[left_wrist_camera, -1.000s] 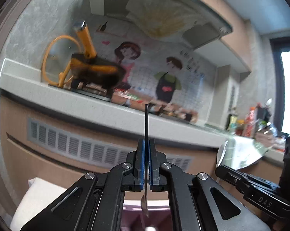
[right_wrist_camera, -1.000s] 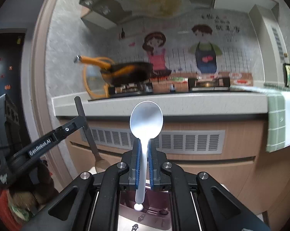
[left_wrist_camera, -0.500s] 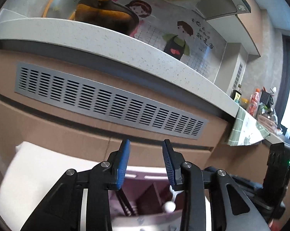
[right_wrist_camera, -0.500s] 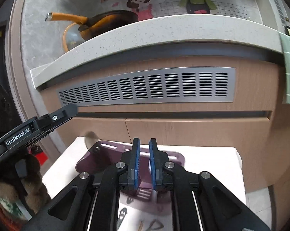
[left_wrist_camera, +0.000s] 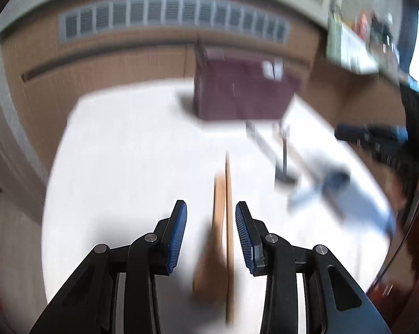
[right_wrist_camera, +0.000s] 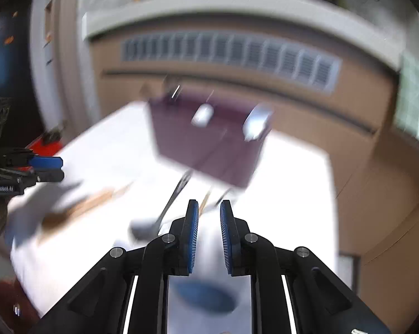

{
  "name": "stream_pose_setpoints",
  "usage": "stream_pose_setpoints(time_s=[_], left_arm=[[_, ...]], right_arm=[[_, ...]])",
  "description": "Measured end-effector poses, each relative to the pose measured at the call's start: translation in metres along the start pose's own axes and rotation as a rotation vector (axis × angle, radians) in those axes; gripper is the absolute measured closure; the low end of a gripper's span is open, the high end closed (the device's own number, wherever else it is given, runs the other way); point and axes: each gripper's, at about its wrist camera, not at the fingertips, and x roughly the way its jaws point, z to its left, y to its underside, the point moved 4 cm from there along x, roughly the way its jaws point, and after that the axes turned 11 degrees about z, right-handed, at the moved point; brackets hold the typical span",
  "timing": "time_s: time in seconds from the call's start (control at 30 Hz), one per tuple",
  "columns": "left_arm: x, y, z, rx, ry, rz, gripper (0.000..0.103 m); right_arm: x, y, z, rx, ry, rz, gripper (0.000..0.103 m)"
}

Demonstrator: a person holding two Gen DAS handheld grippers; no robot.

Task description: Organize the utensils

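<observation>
Reach step: left gripper (left_wrist_camera: 211, 232) fingers spread, empty, over blurred brown wooden utensil (left_wrist_camera: 222, 222) on white table (left_wrist_camera: 120, 153), lower centre. Right gripper (right_wrist_camera: 209, 232) slightly parted, empty. Next: lower, pinch, carry to dark purple holder (left_wrist_camera: 243, 91), upper centre.

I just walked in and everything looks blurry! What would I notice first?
The dark purple holder at the back of the white table, with spoons sticking up. Closer, wooden utensils lie between the open left gripper's fingers.
</observation>
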Motion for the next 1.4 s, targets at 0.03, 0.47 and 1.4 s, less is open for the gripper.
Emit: stream_pose_setpoints(time_s=[0.03, 0.47, 1.4], left_arm=[[0.004, 0.015, -0.001, -0.010, -0.007, 0.028, 0.065], [-0.028, 0.049, 0.053, -0.350, -0.062, -0.105, 0.066], [0.019, 0.036, 0.014, -0.300, 0.043, 0.014, 0.066]], right_arm=[[0.005, 0.006, 0.004, -0.002, -0.062, 0.024, 0.088], [0.069, -0.014, 0.112, 0.009, -0.250, 0.207, 0.088], [0.033, 0.014, 0.051, -0.063, 0.015, 0.113, 0.086]])
